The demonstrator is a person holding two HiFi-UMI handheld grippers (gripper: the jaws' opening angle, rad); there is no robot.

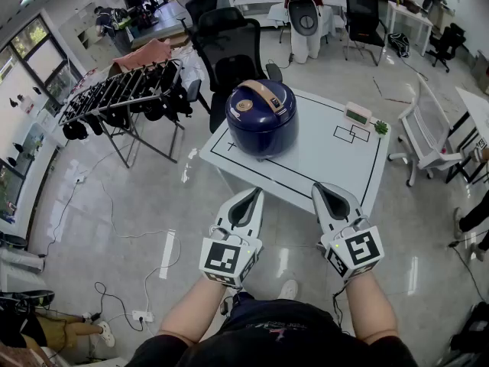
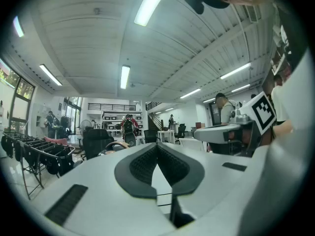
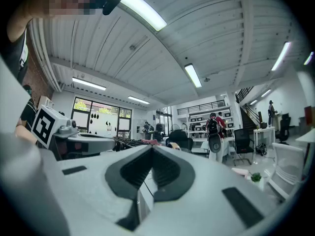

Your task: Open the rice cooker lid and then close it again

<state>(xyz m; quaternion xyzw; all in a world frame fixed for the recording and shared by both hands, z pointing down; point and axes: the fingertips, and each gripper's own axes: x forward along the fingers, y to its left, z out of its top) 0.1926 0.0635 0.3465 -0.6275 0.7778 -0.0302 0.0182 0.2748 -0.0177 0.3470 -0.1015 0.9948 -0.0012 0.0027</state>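
Pre-approach: rice cooker [image 1: 261,117] is standing, lid down, on the table's [image 1: 336,167] far left.
You are holding left gripper [image 1: 254,193] and right gripper [image 1: 321,189] clamped shut and empty at the near edge; judged best to be opening one before reaching the lid.

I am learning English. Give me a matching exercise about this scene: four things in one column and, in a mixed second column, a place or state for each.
Things
1. rice cooker
2. small plant
3. left tongs
4. drying rack

Places or states
A. stands left of the table
B. shut and empty, held in front of the table
C. lid closed, on the table's left part
D. at the table's far right corner

Pairs: 1-C, 2-D, 3-B, 4-A
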